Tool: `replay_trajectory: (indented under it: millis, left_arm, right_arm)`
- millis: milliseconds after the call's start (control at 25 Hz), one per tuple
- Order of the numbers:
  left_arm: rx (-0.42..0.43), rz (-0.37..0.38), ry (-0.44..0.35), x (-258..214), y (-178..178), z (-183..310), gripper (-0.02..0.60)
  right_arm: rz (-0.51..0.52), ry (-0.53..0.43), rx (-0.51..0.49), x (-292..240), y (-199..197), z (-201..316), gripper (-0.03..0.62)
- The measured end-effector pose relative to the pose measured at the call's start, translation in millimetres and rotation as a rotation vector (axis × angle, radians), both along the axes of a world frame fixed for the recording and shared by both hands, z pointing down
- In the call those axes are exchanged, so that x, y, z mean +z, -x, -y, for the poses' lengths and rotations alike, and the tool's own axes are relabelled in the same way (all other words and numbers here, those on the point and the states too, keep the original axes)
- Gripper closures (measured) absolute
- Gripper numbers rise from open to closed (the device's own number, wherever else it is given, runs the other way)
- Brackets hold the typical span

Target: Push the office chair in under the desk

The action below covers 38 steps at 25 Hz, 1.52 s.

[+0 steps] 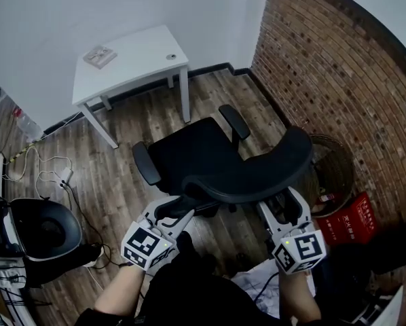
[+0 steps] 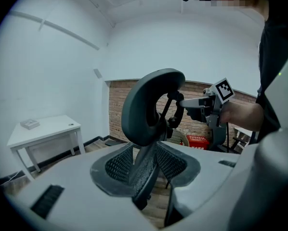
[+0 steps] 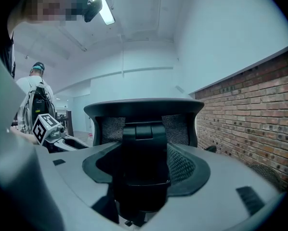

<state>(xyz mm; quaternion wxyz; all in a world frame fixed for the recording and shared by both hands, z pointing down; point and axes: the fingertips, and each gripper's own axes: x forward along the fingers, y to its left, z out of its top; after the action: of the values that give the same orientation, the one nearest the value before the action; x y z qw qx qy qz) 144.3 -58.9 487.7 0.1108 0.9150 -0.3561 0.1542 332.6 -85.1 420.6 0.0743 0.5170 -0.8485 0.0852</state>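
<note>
A black office chair stands on the wood floor, its seat facing the white desk with a gap between them. The curved backrest is nearest me. My left gripper is at the backrest's left end. In the left gripper view the thin edge of the backrest runs down between the jaws of the left gripper and fills the gap between the pads. My right gripper is under the backrest's right side. Between the jaws of the right gripper is the black back support.
A brick wall runs along the right, with a round fan and a red box at its foot. Another dark chair and loose cables lie at the left. A small box sits on the desk.
</note>
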Motion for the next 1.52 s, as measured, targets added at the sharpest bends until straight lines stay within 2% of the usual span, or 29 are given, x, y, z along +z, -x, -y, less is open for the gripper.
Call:
replay_trajectory:
  millis: [200, 560, 640, 720, 800, 880, 1080, 1280, 1400, 1520]
  left_arm:
    - [-0.035, 0.012, -0.003, 0, 26, 17, 0.439]
    - [-0.101, -0.011, -0.015, -2, 69, 52, 0.444]
    - [-0.167, -0.011, -0.025, 0, 89, 67, 0.439]
    - [-0.255, 0.009, -0.030, 7, 116, 87, 0.470]
    - [-0.294, 0.029, -0.021, 12, 137, 102, 0.479]
    - [-0.273, 0.048, -0.020, 10, 149, 106, 0.499]
    - [-0.144, 0.062, -0.045, -2, 158, 86, 0.486]
    - [-0.101, 0.083, -0.058, -7, 161, 68, 0.440]
    - [-0.073, 0.149, -0.058, 3, 161, 56, 0.428]
    - [-0.114, 0.212, -0.081, 16, 165, 56, 0.428]
  right_arm:
    - [-0.004, 0.004, -0.017, -3, 26, 20, 0.312]
    - [0.001, 0.009, -0.075, -3, 69, 59, 0.312]
    - [0.006, 0.010, -0.084, -3, 81, 66, 0.312]
    - [0.011, 0.013, -0.079, -2, 95, 69, 0.312]
    - [0.015, 0.013, -0.075, -1, 111, 72, 0.312]
    - [0.014, 0.016, -0.074, -2, 125, 75, 0.312]
    - [0.018, 0.029, -0.060, -3, 147, 81, 0.312]
    - [0.028, 0.042, -0.046, -3, 153, 87, 0.312]
    - [0.028, 0.049, -0.051, -1, 160, 84, 0.312]
    - [0.021, 0.049, -0.076, -1, 169, 80, 0.312]
